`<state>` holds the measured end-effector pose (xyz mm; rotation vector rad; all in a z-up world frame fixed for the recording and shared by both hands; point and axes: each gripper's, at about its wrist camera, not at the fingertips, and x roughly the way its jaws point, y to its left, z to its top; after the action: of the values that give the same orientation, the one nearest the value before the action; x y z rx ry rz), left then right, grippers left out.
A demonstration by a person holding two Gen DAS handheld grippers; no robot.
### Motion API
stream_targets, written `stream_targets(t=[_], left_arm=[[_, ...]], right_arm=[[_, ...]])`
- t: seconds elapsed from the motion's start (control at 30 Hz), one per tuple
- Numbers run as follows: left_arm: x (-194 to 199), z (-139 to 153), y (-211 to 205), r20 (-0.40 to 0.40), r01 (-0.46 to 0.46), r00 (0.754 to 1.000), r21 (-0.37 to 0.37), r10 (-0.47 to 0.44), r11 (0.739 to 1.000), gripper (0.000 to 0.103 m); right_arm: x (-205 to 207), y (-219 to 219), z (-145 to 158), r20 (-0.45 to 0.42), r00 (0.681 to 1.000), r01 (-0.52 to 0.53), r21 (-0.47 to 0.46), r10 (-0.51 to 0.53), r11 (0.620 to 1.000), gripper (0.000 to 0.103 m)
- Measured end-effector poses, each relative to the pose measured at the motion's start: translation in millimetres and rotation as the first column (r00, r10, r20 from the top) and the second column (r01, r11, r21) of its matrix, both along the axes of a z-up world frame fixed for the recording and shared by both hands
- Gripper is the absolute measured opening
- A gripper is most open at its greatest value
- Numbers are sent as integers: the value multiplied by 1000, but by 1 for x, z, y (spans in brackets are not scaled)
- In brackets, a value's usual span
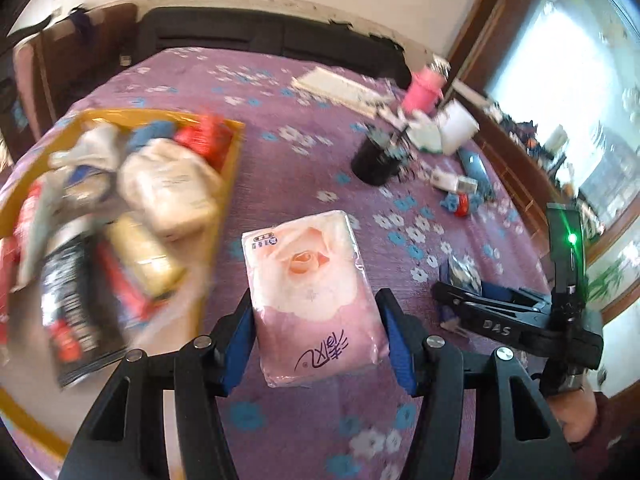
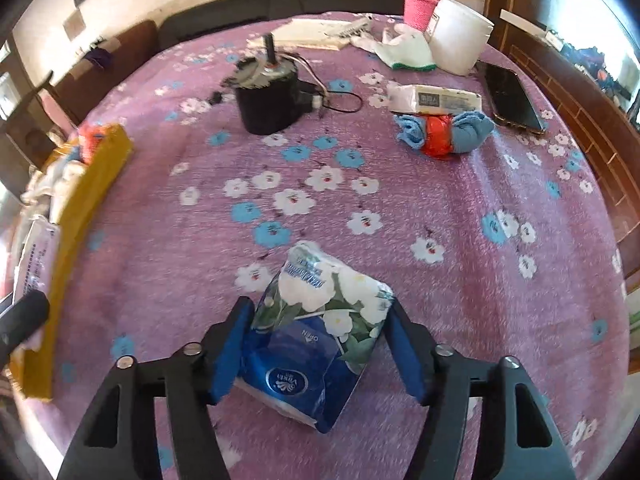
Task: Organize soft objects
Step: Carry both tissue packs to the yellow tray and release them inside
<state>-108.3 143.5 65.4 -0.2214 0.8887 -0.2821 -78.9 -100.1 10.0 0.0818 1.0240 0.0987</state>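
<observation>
Mid-carry: your left hand-held gripper (image 1: 316, 334) clamped the pink pack (image 1: 316, 300), the tray (image 1: 236, 148) at 10 o'clock. Your right hand-held gripper (image 2: 318, 342) pinched the blue pack (image 2: 316, 344) over the bench (image 2: 460, 200). Next move likely called for swinging each over the tray's rim, then releasing.

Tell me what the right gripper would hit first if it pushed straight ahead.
Holding the blue tissue pack, the right gripper likely crosses bare purple cloth first, then perhaps the black motor; depth is unclear.
</observation>
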Motion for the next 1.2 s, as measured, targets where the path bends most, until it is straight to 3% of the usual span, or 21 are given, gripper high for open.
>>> stream_targets(t=[0.23,0.5,0.7,0.83,1.1,1.2], left_arm=[[-37,10,82,17,-165,986,-38,166,986,58],[-61,1,152,-2,-335,942,-40,335,941,58],[-58,-12,169,-28,-377,926,-18,376,926,58],[-48,-22,173,-44,-384,922,34,386,923,59],[-62,-6,167,52,-415,910,86,412,906,77],[-74,6,170,113,-452,891,111,441,885,83]], right_arm=[[-19,27,19,63,995,-75,-27,76,997,64],[-28,60,39,106,980,-173,14,170,985,64],[-35,91,51,120,960,-261,49,253,964,64],[-38,126,58,121,936,-340,74,330,937,64],[-40,215,55,106,864,-502,124,492,856,64],[-40,244,48,95,841,-541,126,533,831,64]])
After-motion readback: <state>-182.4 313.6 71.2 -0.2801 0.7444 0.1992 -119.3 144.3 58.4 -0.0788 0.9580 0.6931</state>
